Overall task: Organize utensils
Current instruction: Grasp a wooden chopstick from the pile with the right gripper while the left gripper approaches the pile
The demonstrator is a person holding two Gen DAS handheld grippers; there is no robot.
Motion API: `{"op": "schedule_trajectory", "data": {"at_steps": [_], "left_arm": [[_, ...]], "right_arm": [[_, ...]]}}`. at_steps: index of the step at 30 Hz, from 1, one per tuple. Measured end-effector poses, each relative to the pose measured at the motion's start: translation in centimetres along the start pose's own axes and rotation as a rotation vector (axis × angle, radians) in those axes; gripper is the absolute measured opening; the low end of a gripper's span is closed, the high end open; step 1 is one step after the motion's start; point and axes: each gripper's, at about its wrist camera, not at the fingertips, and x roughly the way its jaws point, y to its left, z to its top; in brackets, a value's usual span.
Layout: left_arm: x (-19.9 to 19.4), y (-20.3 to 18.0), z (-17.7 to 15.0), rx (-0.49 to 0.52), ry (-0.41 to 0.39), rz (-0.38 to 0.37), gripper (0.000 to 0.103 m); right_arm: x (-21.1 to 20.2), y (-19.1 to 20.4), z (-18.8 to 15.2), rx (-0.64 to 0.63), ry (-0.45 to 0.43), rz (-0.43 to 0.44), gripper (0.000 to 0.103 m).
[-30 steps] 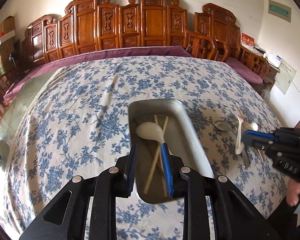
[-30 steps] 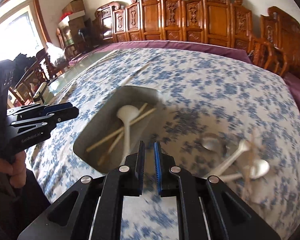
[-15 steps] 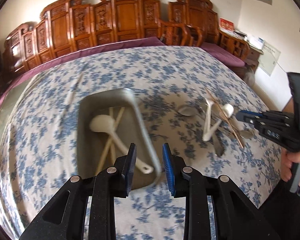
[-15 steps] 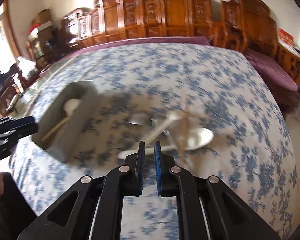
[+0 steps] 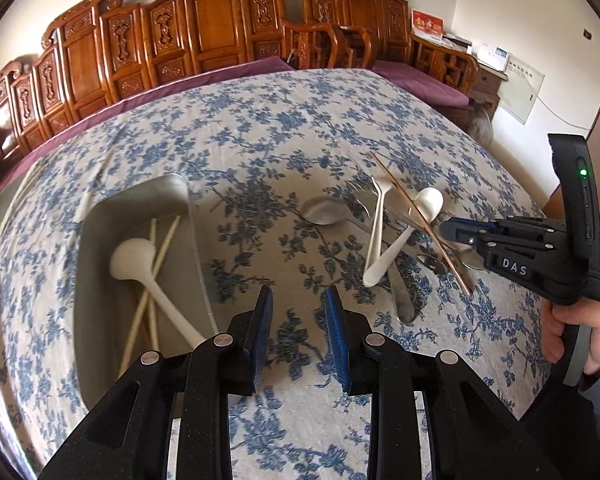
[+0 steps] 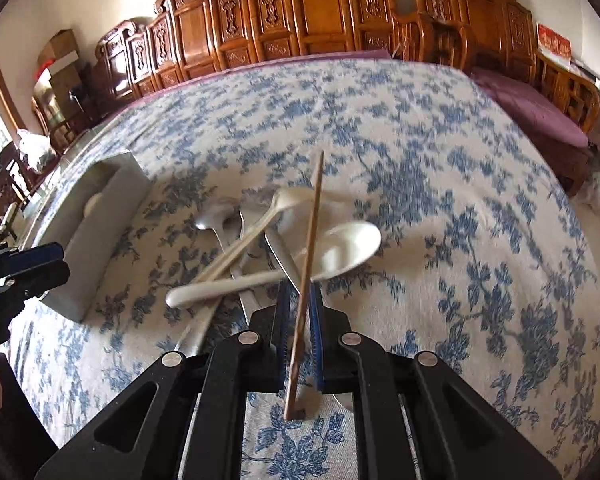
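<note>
We note the left tool point(image 5: 298, 334) hanging over the flowered bench point(image 5: 260, 152), jaws apart, nothing between them. The metal tray point(image 5: 100, 264) at its left holds a white ladle point(image 5: 140, 268) and pale chopsticks point(image 5: 162, 256), their lower ends hidden behind the tool. The right tool point(image 6: 300, 320) has its jaws nearly together with a brown chopstick point(image 6: 310, 248) running between them; whether the pads press it we cannot tell. Under it lies a blurred heap: white spoons point(image 6: 340, 246), a metal spoon point(image 6: 212, 216), handles crossing, count unclear.
</note>
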Motion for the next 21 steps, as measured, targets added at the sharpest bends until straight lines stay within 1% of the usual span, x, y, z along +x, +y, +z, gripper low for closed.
{"op": "schedule_trajectory", "data": {"at_steps": [8,13,14,17,21], "left_arm": [[0.9,-0.7,-0.4,0.008,0.030,-0.003,0.025],[1.0,-1.1,-0.2,0.014,0.039,0.000,0.025],[1.0,-1.2,-0.2,0.016,0.040,0.002,0.025],[1.3,-1.7,0.0,0.026,0.046,0.005,0.025],[1.9,-2.4,0.1,0.038,0.055,0.006,0.025]], "right_arm": [[1.7,0.1,0.0,-0.012,0.049,-0.003,0.012],[1.8,0.0,0.2,-0.017,0.051,0.000,0.011],[1.9,0.0,0.2,-0.016,0.051,-0.001,0.007],[1.9,-0.2,0.2,-0.017,0.056,0.005,0.007],[1.8,-0.3,0.3,-0.034,0.056,-0.009,0.007]]}}
